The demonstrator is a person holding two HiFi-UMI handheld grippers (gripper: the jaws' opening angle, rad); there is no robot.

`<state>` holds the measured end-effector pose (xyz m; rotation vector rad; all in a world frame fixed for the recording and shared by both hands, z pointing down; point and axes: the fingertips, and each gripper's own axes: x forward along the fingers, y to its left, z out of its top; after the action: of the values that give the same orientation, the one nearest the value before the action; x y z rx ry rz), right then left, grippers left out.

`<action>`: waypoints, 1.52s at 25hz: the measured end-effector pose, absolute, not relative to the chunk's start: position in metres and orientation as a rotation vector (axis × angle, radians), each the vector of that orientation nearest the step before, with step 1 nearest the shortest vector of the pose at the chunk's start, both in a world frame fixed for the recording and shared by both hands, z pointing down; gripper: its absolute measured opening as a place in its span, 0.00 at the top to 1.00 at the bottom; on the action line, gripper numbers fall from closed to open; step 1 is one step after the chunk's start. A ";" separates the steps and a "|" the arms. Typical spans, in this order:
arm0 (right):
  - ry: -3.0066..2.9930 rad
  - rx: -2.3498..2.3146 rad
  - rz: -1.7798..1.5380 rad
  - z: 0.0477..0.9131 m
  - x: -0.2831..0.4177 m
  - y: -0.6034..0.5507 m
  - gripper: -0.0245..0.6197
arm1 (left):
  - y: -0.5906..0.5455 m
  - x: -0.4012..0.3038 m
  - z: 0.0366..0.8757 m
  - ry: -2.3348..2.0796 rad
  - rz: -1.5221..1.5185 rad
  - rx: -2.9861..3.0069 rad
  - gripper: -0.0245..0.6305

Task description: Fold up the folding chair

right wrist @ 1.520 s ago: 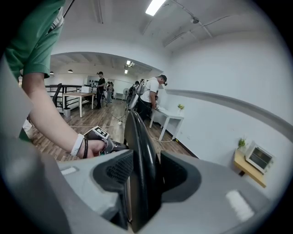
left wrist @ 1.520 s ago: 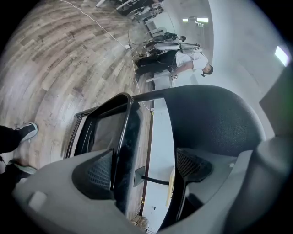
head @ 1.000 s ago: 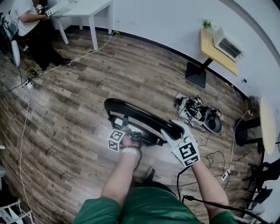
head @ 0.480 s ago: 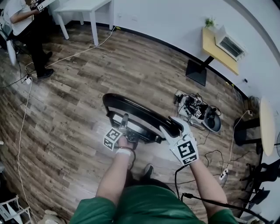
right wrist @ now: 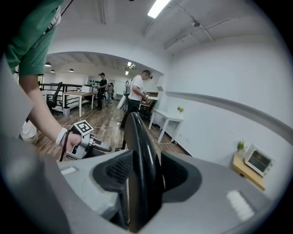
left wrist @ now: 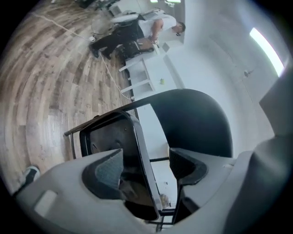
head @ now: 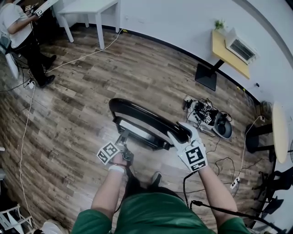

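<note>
A black folding chair stands on the wood floor in front of me, with its curved backrest [head: 146, 119] toward the wall and its seat [head: 137, 133] below it. My right gripper [head: 179, 136] is shut on the right end of the backrest [right wrist: 139, 155], which fills the gap between its pads. My left gripper [head: 122, 141] is at the seat's near left edge. In the left gripper view the seat panel [left wrist: 114, 146] lies between the jaws of that gripper [left wrist: 144, 165], which have just been closing; the right pad [left wrist: 185, 164] stands apart from the seat's rim.
A white table [head: 91, 9] and a standing person [head: 18, 27] are at the far left. Cables [head: 27, 114] run over the floor. A heap of devices and wires [head: 208, 118], a yellow side table [head: 229, 52] and a round table [head: 279, 130] stand to the right.
My left gripper has drawn back toward me and to the left along the seat and has rolled. The right gripper keeps its hold on the backrest.
</note>
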<state>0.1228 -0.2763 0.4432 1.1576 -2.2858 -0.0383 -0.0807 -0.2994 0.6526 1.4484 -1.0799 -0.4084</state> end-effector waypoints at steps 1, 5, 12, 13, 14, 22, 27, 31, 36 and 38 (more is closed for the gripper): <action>-2.284 1.158 -0.037 0.443 0.123 -0.276 0.66 | -0.295 -0.082 0.647 -1.074 -0.351 1.493 0.49; -2.281 1.163 -0.045 0.443 0.126 -0.276 0.66 | -0.275 -0.086 0.623 -1.081 -0.166 1.645 0.72; -2.284 1.157 -0.049 0.443 0.123 -0.273 0.66 | -0.253 -0.082 0.553 -1.130 0.024 1.918 0.85; -2.283 1.157 -0.053 0.443 0.123 -0.272 0.66 | -0.250 -0.079 0.543 -1.130 0.037 1.953 0.85; -2.284 1.158 -0.057 0.443 0.123 -0.272 0.66 | -0.248 -0.076 0.533 -1.132 0.053 1.986 0.86; -2.280 1.161 -0.069 0.443 0.126 -0.278 0.67 | -0.239 -0.059 0.465 -1.221 0.243 2.294 0.86; -2.272 1.153 -0.043 0.445 0.128 -0.277 0.67 | -0.238 -0.053 0.440 -1.268 0.291 2.412 0.86; -2.274 1.127 -0.060 0.445 0.126 -0.275 0.67 | -0.241 -0.045 0.424 -1.295 0.276 2.466 0.86; -2.284 1.127 -0.056 0.446 0.127 -0.273 0.67 | -0.242 -0.038 0.419 -1.300 0.247 2.479 0.86; -2.281 1.132 -0.056 0.446 0.128 -0.275 0.67 | -0.243 -0.039 0.420 -1.303 0.249 2.477 0.86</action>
<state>0.1277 -0.2751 0.4460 1.1322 -2.2806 -0.0557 -0.0392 -0.2428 0.4203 2.4765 -1.3033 0.2493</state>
